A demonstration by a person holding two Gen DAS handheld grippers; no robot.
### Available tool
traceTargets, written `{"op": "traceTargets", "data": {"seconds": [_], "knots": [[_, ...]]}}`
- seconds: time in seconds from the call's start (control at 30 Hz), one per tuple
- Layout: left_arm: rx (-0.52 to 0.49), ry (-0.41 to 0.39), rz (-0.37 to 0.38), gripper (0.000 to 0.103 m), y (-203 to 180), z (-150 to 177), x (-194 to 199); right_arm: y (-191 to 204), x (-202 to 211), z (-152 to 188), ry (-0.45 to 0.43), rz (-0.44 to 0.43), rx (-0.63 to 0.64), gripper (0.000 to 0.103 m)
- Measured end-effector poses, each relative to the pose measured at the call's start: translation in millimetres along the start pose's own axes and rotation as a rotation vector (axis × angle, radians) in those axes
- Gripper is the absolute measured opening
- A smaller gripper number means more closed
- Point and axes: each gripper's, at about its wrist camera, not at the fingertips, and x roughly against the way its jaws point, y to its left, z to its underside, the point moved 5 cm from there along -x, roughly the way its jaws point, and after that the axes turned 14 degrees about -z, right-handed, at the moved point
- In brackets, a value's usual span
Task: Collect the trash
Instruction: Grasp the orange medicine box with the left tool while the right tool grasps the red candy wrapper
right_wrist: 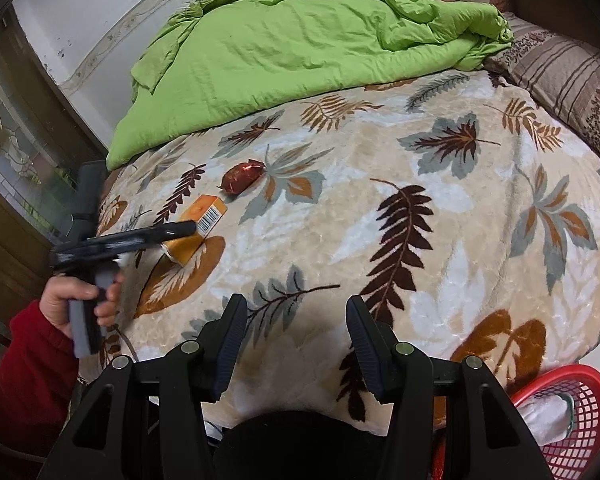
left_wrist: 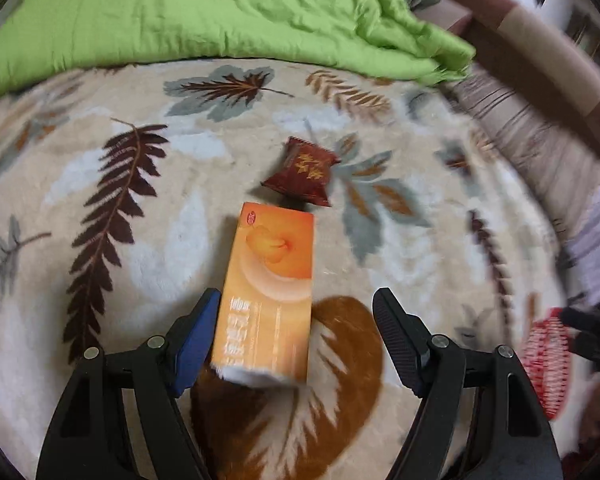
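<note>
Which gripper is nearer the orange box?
Left. The left gripper is open around the orange box on the blanket; the right gripper hangs open farther off, near the bed's edge.

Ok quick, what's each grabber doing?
Left gripper: open, fingers either side of the orange box, not gripping.
Right gripper: open, holding nothing.

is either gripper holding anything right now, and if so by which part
Nothing is held. The left gripper is open around the near end of the orange box, with a gap on one side. The right gripper is open and empty.
</note>
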Motion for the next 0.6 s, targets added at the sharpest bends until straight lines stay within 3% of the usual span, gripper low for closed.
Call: {"op": "traceTargets", "data": {"seconds": [0.07,0.13,0.2,0.33,0.47,0.6], "knots": [[0.006,0.017,-0.054,0.076,-2.5,0.6,-8.2,3.1,0.6,-3.3,-0.005,0.007,0.018,0.055],[0.031,0.024,-0.097,0.063,0.7,1.8,-14.0,4.6,0.4,-6.9,-0.009,0.008,0.024,0.056],[0.064,0.011,-0.138,0.045,6.7,4.5,-15.4,6.5,-3.4,-14.0,-0.008,0.002,0.026,0.056],[0.150,-0.043,-0.166,0.045,18.5,14.1,0.8,13.1,-18.5,-27.9,0.004,-0.011,0.043,0.056],[0.261,-0.153,-0.261,0.045,33.8,31.2,32.4,20.2,-48.9,-51.4,0.023,-0.039,0.023,0.060],[0.302,-0.220,-0.349,0.045,45.1,42.6,44.7,21.7,-98.8,-85.3,0.045,-0.084,-0.067,0.061]]}}
